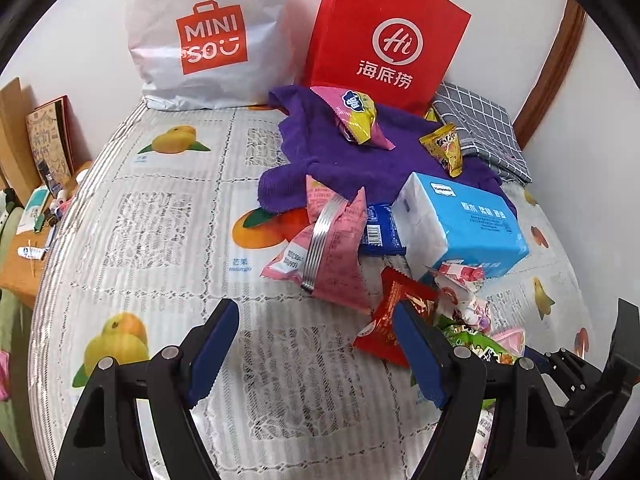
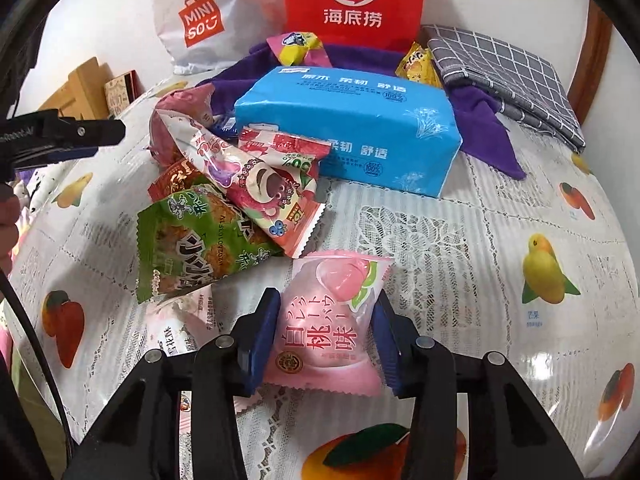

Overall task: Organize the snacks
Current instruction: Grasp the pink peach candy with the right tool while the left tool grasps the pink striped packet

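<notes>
Right wrist view: right gripper (image 2: pixel 325 334) has its blue pads against both sides of a pale pink peach-print snack packet (image 2: pixel 330 322) lying on the white lace-and-fruit-print tablecloth (image 2: pixel 460 264); jaws partly closed, clamped on the packet. Just beyond it lies the snack pile: a green crinkled snack packet (image 2: pixel 196 240), a pink bear-print packet (image 2: pixel 256 184) overlapping it, and a red packet (image 2: pixel 176 178) mostly hidden beneath. A blue plastic-wrapped tissue pack (image 2: pixel 352 128) sits behind the pile, partly on a purple cloth (image 2: pixel 486 120). Left wrist view: left gripper (image 1: pixel 316 350) hangs with fingers well apart, nothing between them, over bare tablecloth; its right finger (image 1: pixel 416 354) overlaps the edge of the red packet (image 1: pixel 394 320), contact uncertain. This view alone shows a pink packet with a ridged silver band (image 1: pixel 326 246) and a dark blue packet (image 1: pixel 380 228) tucked against the tissue pack; the peach packet cannot be told here. Both views show a white paper bag with an orange logo (image 1: pixel 204 36) and a red paper bag (image 1: pixel 386 36) upright at the far wall, a folded grey checked cloth (image 1: pixel 482 132), and two pink-and-yellow and yellow packets on the purple cloth.
</notes>
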`<state>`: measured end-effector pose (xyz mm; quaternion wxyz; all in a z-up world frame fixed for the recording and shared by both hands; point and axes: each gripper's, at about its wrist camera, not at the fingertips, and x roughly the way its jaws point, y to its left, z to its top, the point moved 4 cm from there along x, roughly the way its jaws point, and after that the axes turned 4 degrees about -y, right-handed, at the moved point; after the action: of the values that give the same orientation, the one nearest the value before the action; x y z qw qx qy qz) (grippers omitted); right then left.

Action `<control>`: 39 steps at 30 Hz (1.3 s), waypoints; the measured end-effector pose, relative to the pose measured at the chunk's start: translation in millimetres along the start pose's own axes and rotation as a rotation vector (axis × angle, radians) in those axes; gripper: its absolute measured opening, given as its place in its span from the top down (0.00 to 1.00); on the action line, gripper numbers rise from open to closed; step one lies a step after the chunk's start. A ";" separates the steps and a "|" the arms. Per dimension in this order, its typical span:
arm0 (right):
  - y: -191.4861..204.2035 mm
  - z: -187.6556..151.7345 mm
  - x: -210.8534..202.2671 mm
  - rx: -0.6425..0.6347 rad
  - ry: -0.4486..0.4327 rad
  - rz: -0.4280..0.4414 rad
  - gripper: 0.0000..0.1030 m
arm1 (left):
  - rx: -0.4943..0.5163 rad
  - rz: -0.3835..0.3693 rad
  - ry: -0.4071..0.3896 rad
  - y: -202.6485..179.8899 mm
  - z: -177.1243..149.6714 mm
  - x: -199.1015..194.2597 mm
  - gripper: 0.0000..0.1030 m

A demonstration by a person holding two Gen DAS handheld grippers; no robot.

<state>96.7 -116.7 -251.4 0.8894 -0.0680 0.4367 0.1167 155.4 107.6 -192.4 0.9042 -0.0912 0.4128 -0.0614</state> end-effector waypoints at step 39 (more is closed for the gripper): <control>-111.5 34.7 30.9 0.121 -0.064 -0.093 0.55 | 0.063 0.064 -0.056 -8.4 20.7 76.7 0.52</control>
<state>171.2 -211.8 -252.6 0.9098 -0.0307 0.4109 0.0509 220.8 87.4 -233.7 0.9192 -0.0512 0.3881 -0.0425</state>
